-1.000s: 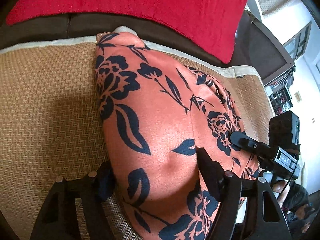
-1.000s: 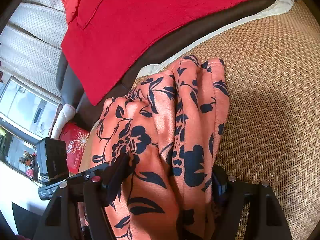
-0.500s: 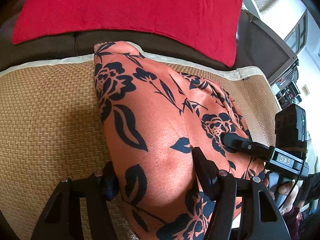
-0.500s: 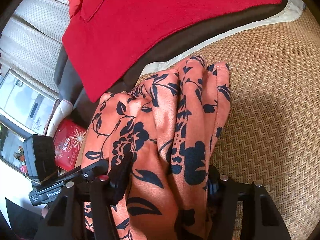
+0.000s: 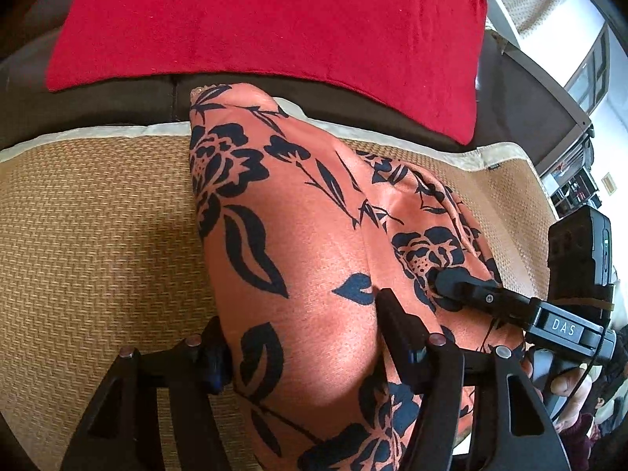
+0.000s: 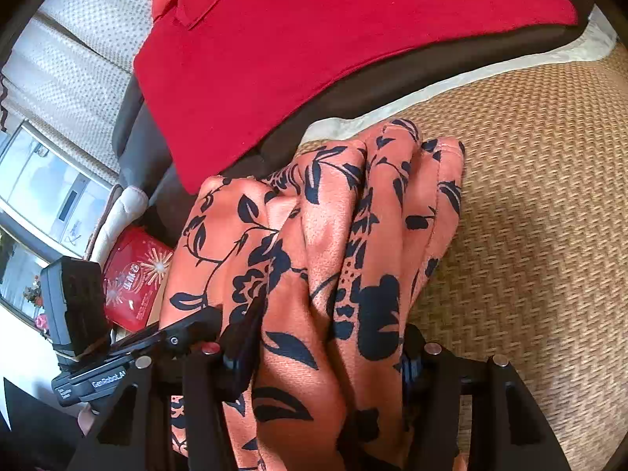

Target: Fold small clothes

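An orange garment with a dark floral print point(image 5: 314, 243) lies bunched on the woven mat and runs back between both grippers. My left gripper point(image 5: 302, 337) is shut on a thick fold of it, one finger on each side. My right gripper point(image 6: 329, 337) is shut on the gathered, pleated end of the same garment point(image 6: 337, 235). The right gripper also shows in the left wrist view point(image 5: 463, 286), touching the cloth at the right. The left gripper shows in the right wrist view point(image 6: 165, 337) at the left. The near end of the garment is hidden under the grippers.
The tan woven mat point(image 5: 98, 235) covers a dark sofa seat, also in the right wrist view point(image 6: 530, 196). A red cloth point(image 5: 274, 19) lies over the sofa back point(image 6: 314, 39). A red box point(image 6: 133, 278) sits off the mat's left end.
Both grippers have drawn back toward me with the garment held; the cloth has slid a little along the mat. The grips have not changed.
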Demonstrator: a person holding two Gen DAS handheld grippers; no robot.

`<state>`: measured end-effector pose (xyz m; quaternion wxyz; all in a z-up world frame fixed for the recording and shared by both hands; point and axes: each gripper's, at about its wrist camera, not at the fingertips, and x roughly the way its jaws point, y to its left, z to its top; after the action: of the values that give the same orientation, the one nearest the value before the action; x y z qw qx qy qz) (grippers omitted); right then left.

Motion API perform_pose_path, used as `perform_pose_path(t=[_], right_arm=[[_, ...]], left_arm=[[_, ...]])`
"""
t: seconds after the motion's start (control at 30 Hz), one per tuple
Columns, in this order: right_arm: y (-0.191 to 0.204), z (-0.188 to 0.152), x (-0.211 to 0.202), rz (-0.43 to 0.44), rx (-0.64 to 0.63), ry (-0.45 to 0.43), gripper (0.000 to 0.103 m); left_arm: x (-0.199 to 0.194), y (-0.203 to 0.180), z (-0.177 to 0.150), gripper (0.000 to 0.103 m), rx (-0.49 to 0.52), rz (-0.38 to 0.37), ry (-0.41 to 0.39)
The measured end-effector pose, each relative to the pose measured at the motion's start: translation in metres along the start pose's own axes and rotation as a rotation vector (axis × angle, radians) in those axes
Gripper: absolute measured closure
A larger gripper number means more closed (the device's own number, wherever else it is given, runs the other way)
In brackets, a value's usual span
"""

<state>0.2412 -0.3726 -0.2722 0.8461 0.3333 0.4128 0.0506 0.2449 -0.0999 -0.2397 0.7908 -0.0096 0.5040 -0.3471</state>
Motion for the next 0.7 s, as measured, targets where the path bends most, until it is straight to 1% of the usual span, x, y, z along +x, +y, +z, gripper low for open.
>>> perform_pose_path(t=[0.3, 0.4, 0.7], right_arm=[[0.016, -0.001, 0.013, 0.021, -0.015, 0.007, 0.045], [0.021, -0.001, 0.014, 0.029, -0.022, 0.006, 0.045], [0.037, -0.003, 0.025, 0.042, -0.044, 0.02, 0.046]], left_arm=[[-0.009, -0.005, -0.01, 0.037, -0.035, 0.023, -0.014], [-0.005, -0.004, -0.011, 0.037, -0.049, 0.03, -0.017], [0.002, -0.019, -0.01, 0.037, -0.067, 0.056, -0.017]])
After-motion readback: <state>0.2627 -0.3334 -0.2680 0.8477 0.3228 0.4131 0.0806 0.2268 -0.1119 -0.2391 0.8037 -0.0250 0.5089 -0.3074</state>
